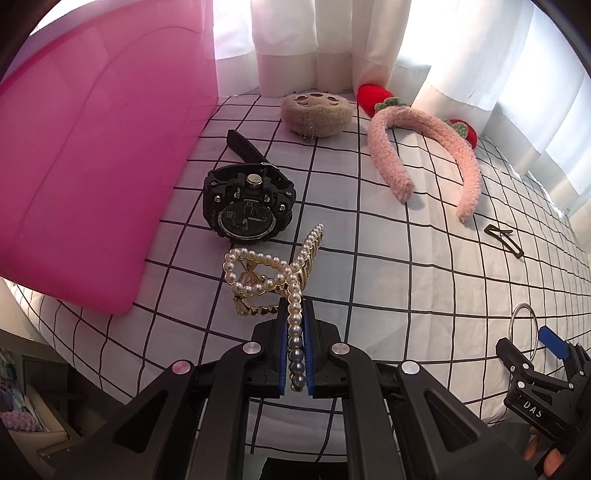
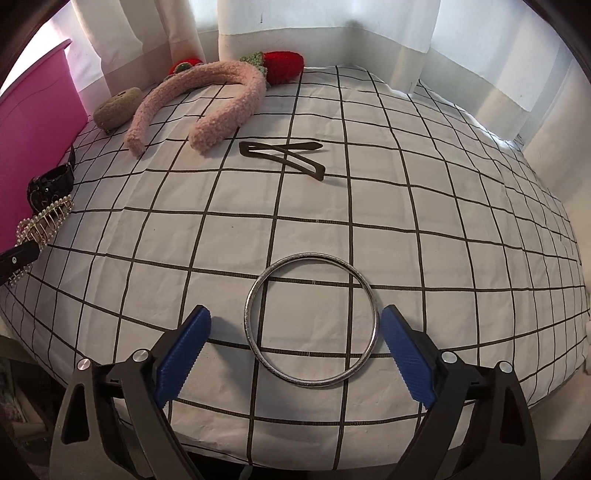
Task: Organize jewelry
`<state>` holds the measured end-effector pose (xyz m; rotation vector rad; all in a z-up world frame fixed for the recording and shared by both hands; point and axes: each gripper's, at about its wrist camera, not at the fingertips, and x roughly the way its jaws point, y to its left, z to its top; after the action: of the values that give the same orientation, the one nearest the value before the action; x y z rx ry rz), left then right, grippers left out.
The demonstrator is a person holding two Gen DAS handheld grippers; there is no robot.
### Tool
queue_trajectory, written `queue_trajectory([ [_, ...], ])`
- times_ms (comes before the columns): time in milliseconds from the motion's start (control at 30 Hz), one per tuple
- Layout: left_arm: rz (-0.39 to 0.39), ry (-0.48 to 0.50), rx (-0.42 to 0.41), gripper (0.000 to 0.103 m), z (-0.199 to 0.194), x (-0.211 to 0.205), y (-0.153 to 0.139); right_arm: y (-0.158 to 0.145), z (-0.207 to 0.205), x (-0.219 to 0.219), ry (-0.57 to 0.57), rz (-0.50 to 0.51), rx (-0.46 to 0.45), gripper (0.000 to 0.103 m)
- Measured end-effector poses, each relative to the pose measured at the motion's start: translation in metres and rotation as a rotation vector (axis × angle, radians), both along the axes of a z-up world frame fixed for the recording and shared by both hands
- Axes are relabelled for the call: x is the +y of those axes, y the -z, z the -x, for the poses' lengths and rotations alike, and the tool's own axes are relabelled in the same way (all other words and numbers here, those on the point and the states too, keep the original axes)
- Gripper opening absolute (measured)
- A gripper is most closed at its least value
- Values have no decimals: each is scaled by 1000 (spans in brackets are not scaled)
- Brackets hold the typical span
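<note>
My left gripper (image 1: 296, 347) is shut on the arm of a pearl-and-gold hair claw (image 1: 273, 273), which rests on the checked cloth; it also shows in the right wrist view (image 2: 44, 221). A black sport watch (image 1: 247, 206) lies just beyond the claw, next to the pink box (image 1: 92, 155). My right gripper (image 2: 295, 350) is open, its blue pads (image 2: 184, 350) either side of a silver bangle (image 2: 311, 319) lying flat on the cloth. The right gripper also shows in the left wrist view (image 1: 532, 354) beside the bangle (image 1: 522, 328).
A pink fuzzy headband (image 2: 207, 99) with red strawberries (image 2: 284, 62) lies at the back, with a beige plush charm (image 2: 116, 107) beside it. A brown hair clip (image 2: 284, 157) lies mid-cloth. White curtains (image 2: 325, 22) hang behind. The cloth's front edge (image 2: 295, 458) drops off near me.
</note>
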<state>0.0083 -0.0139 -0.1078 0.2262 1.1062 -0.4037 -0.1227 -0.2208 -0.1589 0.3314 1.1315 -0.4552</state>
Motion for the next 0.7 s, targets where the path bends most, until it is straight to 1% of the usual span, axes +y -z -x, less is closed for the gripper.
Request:
queue_trajectory([
  [67, 0, -1, 0, 8, 0, 1, 0, -5, 2, -2, 17, 31, -2, 88],
  [133, 1, -2, 1, 7, 0, 1, -1, -13, 5, -2, 18, 62, -37, 88],
  [267, 2, 1, 3, 8, 0, -1, 0, 0, 2, -8, 23, 7, 21, 89],
  [300, 2, 2, 4, 8, 0, -1, 0, 0, 6, -11, 41, -4, -3, 89],
  [333, 1, 2, 4, 8, 0, -1, 0, 0, 6, -12, 47, 4, 1, 89],
  [400, -2, 2, 3, 8, -1, -2, 0, 2, 7, -13, 55, 10, 7, 95],
  [533, -2, -2, 9, 8, -1, -1, 2, 2, 9, -15, 47, 17, -11, 95],
  [700, -3, 2, 7, 8, -1, -2, 1, 1, 8, -17, 36, 0, -6, 93],
])
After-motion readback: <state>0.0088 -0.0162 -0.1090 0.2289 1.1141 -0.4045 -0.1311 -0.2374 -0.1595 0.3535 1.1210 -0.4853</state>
